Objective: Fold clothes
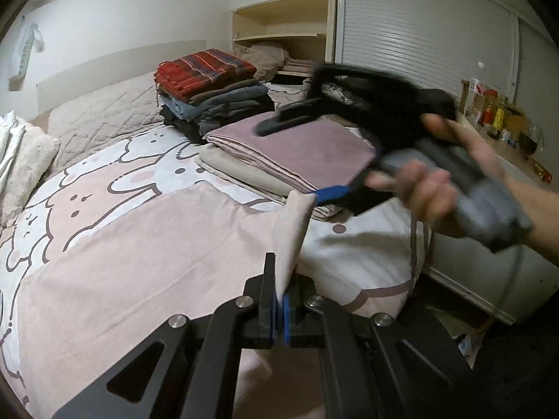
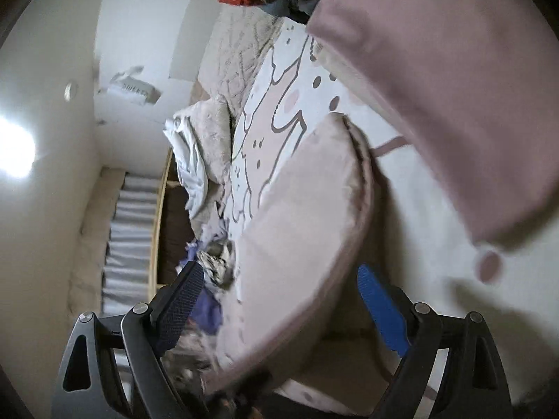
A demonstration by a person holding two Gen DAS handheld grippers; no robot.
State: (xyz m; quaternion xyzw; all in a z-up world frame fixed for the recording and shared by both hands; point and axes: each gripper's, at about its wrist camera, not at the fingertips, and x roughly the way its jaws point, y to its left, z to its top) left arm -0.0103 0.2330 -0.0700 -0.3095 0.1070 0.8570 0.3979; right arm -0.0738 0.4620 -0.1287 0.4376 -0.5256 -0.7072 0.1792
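**Inspector:** State the condition of the left gripper.

**Assistant:** Jaws pressed together, pinching a raised corner of the pale pink cloth. The pinched corner stands up from between the fingers in a peak; the rest of the cloth lies spread flat over the bed, running out ahead and to the left of the tool.

**Inspector:** And the right gripper?

**Assistant:** Jaws spread wide, nothing clamped. In the right wrist view the folded edge of the same cloth runs through the gap between the two fingers, but neither blue pad presses on it. In the left wrist view this gripper is blurred, held by a hand above the far right of the bed, with one blue-padded finger close to the raised corner; whether they touch cannot be told.

**Inspector:** Other items on the bed?

**Assistant:** A folded mauve cloth sits on top of a beige folded piece, just beyond the pink cloth and beneath the right gripper. Behind it stands a stack of folded clothes, red plaid on top, darker garments under it. The bed cover carries a cartoon print. A fluffy pillow lies at the far left edge.

**Inspector:** Beyond the bed?

**Assistant:** An open shelf and a slatted door.
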